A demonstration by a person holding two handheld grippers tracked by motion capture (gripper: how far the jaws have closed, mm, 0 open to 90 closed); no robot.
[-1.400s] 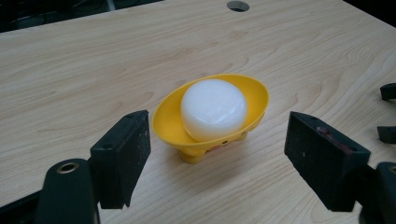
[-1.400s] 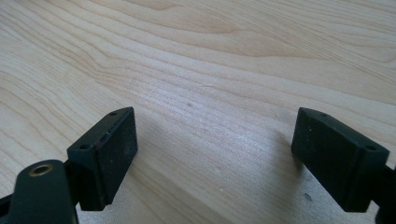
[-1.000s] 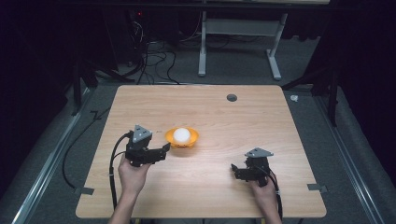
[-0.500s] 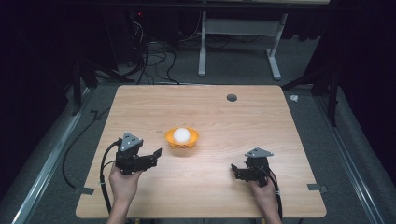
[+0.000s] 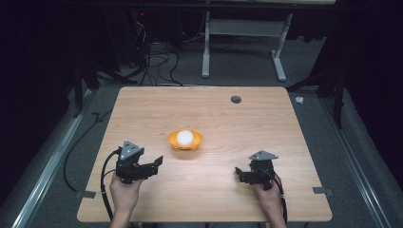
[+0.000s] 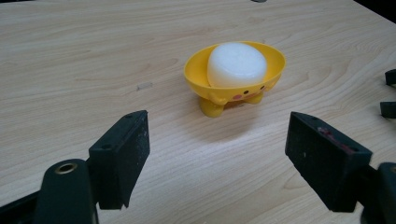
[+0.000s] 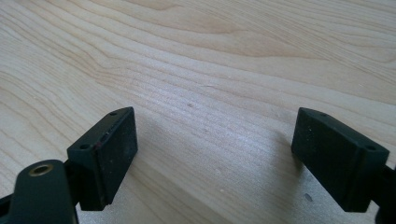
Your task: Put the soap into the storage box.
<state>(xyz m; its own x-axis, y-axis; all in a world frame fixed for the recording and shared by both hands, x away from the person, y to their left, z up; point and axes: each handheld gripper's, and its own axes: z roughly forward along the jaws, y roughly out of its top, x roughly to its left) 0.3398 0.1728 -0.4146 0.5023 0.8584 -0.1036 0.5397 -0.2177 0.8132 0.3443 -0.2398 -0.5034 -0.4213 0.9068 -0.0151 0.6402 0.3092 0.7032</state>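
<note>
A small yellow bowl (image 5: 186,142) with little feet and a painted face stands mid-table, and a white foam ball (image 5: 185,137) rests in it. My left gripper (image 5: 153,166) is held low to the bowl's near left, jaws open and aimed at it. In the left gripper view the bowl (image 6: 219,91) and ball (image 6: 237,63) stand a short way beyond the open left gripper (image 6: 219,158). My right gripper (image 5: 238,175) rests near the front right, open, pointing left. In the right gripper view the right gripper (image 7: 215,154) has only bare wood between its fingers.
The wooden table (image 5: 142,109) has a dark round cable hole (image 5: 235,99) at the back right. Tape tabs (image 5: 319,191) mark its front corners. Cables (image 5: 157,61) and a white desk frame (image 5: 240,33) lie on the floor beyond the far edge.
My left gripper has drawn back from the bowl, left and toward the person. The bowl, ball and right gripper have stayed put.
</note>
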